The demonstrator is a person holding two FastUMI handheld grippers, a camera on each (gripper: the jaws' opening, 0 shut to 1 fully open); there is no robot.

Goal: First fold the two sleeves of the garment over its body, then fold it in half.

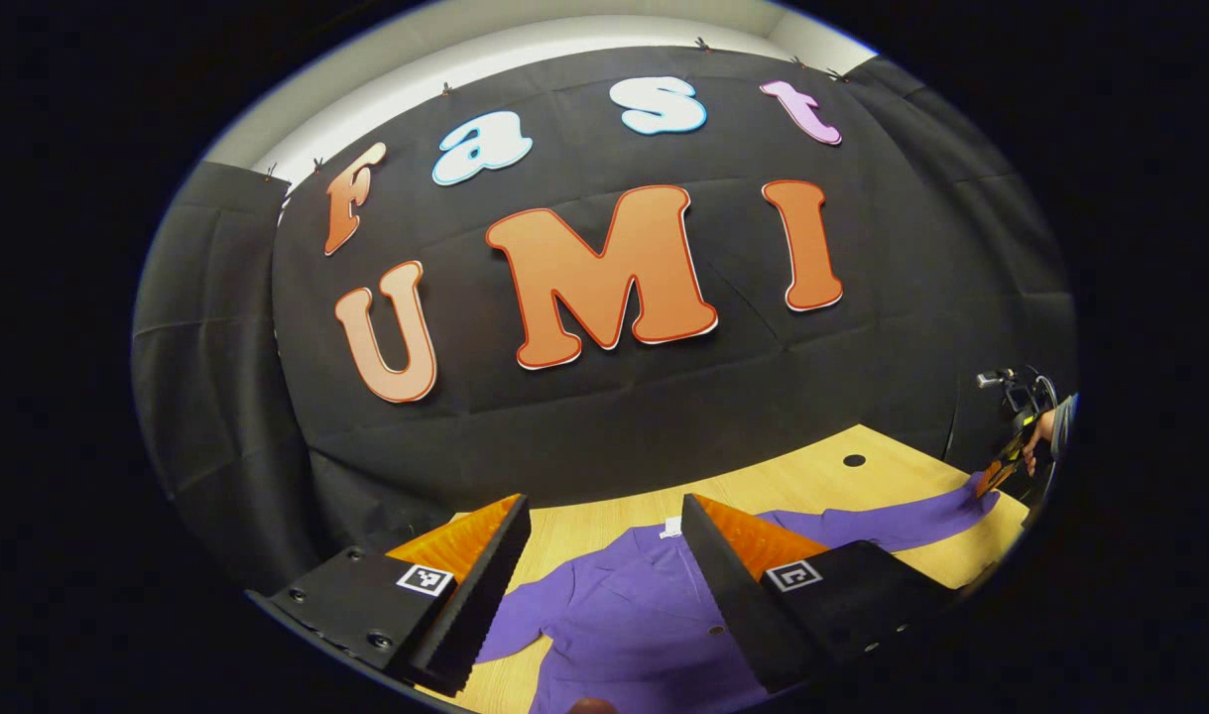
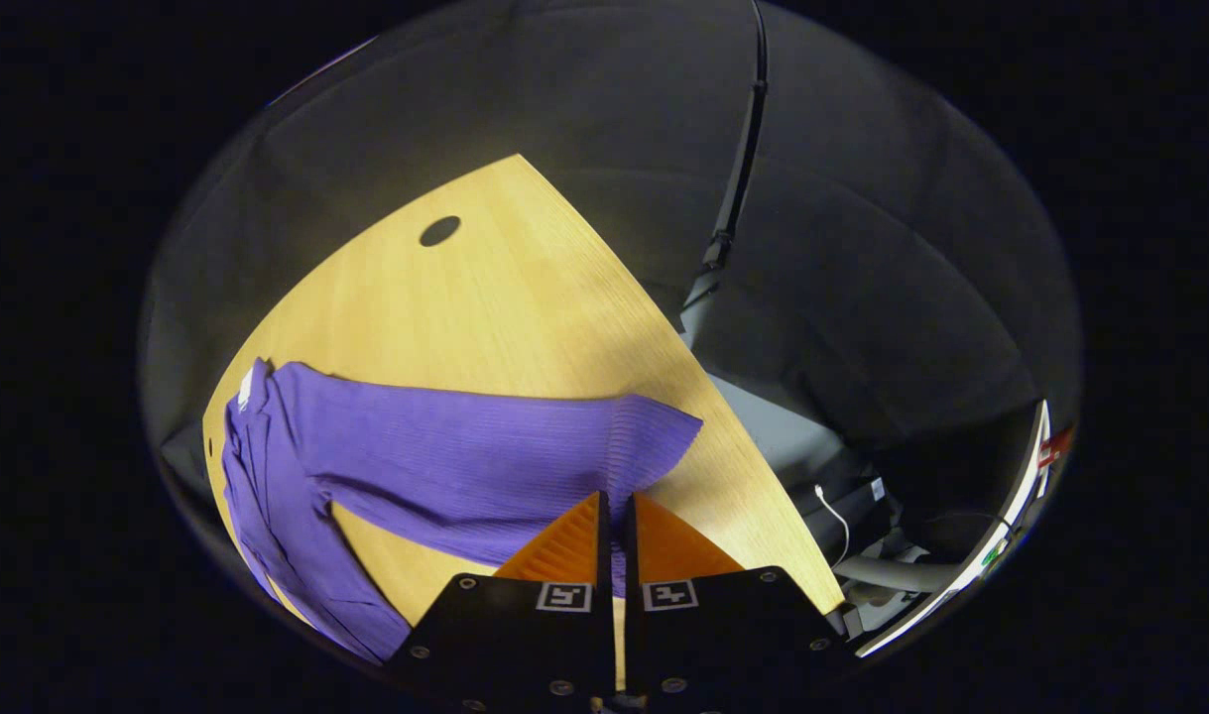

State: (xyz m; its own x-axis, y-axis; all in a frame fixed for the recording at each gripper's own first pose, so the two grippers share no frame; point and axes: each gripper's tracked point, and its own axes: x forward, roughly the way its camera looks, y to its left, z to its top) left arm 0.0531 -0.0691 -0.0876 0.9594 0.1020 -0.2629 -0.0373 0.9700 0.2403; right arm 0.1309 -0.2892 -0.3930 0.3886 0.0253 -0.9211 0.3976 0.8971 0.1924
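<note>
The purple garment (image 1: pixel 644 605) lies on the counter (image 2: pixel 505 297). The left gripper (image 1: pixel 604 526) hangs above it, fingers wide apart. The right gripper (image 2: pixel 616 516) pinches the sleeve (image 2: pixel 525 456) cuff between its fingers.

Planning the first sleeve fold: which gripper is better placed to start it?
Probably the right gripper: it is shut on the sleeve near its cuff, ready to carry it over the body. The left gripper hangs open above the garment.
</note>
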